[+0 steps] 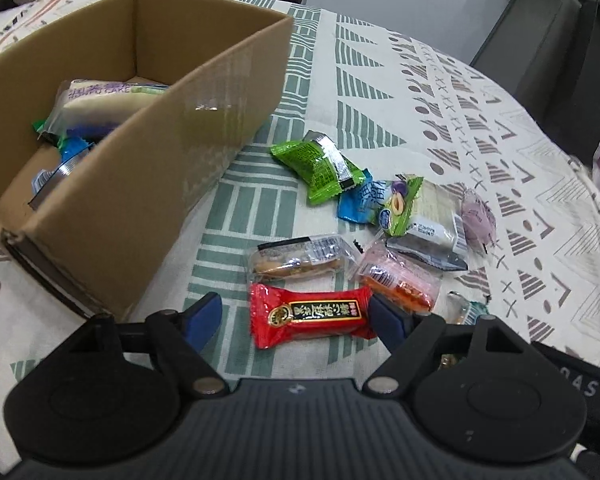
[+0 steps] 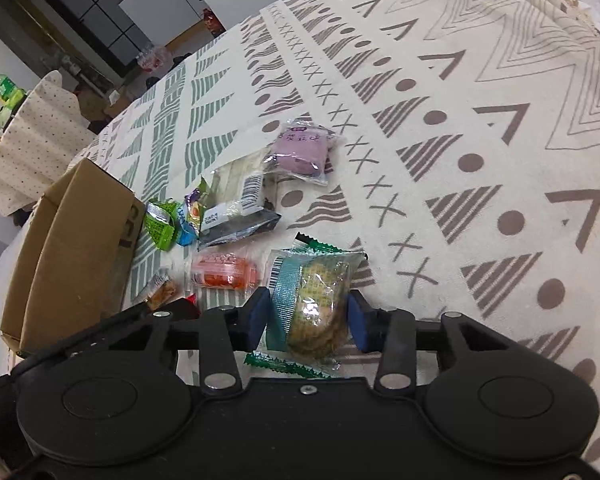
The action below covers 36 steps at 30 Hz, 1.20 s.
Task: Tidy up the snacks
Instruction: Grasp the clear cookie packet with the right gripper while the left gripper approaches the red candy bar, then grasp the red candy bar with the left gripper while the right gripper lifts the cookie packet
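Snacks in crinkly, slippery wrappers: right gripper [image 2: 308, 316] pinches the brittle cookie pack [image 2: 314, 304] mid-body, left gripper [image 1: 296, 314] gapes around the red candy bar [image 1: 312, 314].

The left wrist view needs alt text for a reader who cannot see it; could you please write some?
The left gripper, jaws open, straddles a red snack packet on a patterned tablecloth. More wrapped snacks lie scattered beyond it, and a cardboard box to the left already holds a few.

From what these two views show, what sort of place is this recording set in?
Probably a home dining or living room: a table under a patterned cream tablecloth, an open brown cardboard box beside loose wrapped snacks, and dark glass-fronted cabinets behind.
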{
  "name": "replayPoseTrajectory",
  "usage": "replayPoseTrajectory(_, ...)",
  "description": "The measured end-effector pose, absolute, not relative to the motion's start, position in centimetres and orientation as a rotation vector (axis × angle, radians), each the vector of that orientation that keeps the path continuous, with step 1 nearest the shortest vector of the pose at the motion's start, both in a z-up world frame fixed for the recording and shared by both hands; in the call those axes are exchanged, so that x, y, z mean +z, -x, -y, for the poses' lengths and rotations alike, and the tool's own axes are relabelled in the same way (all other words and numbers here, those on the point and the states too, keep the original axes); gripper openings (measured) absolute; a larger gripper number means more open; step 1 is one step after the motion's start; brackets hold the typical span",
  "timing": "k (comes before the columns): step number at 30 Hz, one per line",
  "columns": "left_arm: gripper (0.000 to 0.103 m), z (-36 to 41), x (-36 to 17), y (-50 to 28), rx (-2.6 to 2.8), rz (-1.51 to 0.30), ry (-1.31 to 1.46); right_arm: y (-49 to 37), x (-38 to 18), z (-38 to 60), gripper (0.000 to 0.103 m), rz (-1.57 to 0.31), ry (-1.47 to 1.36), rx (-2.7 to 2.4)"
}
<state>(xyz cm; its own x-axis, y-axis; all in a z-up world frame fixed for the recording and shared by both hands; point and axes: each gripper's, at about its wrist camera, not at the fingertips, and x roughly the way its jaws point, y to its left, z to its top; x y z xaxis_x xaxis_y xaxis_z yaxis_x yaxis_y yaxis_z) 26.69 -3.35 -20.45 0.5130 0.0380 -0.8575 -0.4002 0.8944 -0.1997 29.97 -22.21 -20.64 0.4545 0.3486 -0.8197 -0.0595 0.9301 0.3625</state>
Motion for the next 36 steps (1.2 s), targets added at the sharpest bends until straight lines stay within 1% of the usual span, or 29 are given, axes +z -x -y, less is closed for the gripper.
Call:
replayPoseTrajectory(3,0.078,3.9,-20.6,-26.9,0.287,-1.007,0.364,-29.9,-20.6,22.2,0.042,-1.076,-0.291,0.253)
replayPoseTrajectory(5,0.066,4.2,-20.6,-26.9,0.290,-1.007,0.337,-29.8,-20.6,22.2,0.043,-1.078,-0.285,0.255)
replayPoseTrajectory(6,0.062,4.2,-20.6,-26.9,0.291,-1.007,0.327,-29.9,-20.6,22.1,0.044,-1.080,-0.282,0.257)
replayPoseTrajectory(7,0.055,4.2,-20.6,-26.9,0.257,-1.015,0.333,-29.9,-20.6,22.0,0.045,-1.080,-0.282,0.257)
replayPoseTrajectory(8,0.046,4.1,-20.6,-26.9,0.244,-1.013,0.335,-29.9,-20.6,21.9,0.049,-1.080,-0.282,0.259)
replayPoseTrajectory(9,0.042,4.0,-20.5,-26.9,0.238,-1.014,0.338,-29.9,-20.7,21.7,0.050,-1.082,-0.278,0.267)
replayPoseTrajectory(10,0.034,4.0,-20.4,-26.9,0.237,-1.017,0.339,-29.9,-20.7,21.5,0.050,-1.082,-0.266,0.273)
replayPoseTrajectory(12,0.025,3.9,-20.2,-26.7,0.222,-1.023,0.342,-29.8,-20.7,21.1,0.048,-1.078,-0.235,0.281)
replayPoseTrajectory(13,0.019,3.8,-20.1,-26.6,0.216,-1.022,0.347,-29.7,-20.7,21.1,0.047,-1.076,-0.232,0.283)
replayPoseTrajectory(14,0.017,3.7,-20.0,-26.5,0.208,-1.026,0.358,-29.7,-20.7,21.2,0.042,-1.076,-0.234,0.283)
replayPoseTrajectory(19,0.015,3.9,-18.8,-25.5,0.190,-1.007,0.370,-29.1,-20.0,22.0,0.039,-1.064,-0.268,0.282)
replayPoseTrajectory(36,0.014,3.5,-12.4,-22.3,0.195,-0.881,0.357,-26.7,-16.2,22.5,0.039,-0.945,-0.426,0.413)
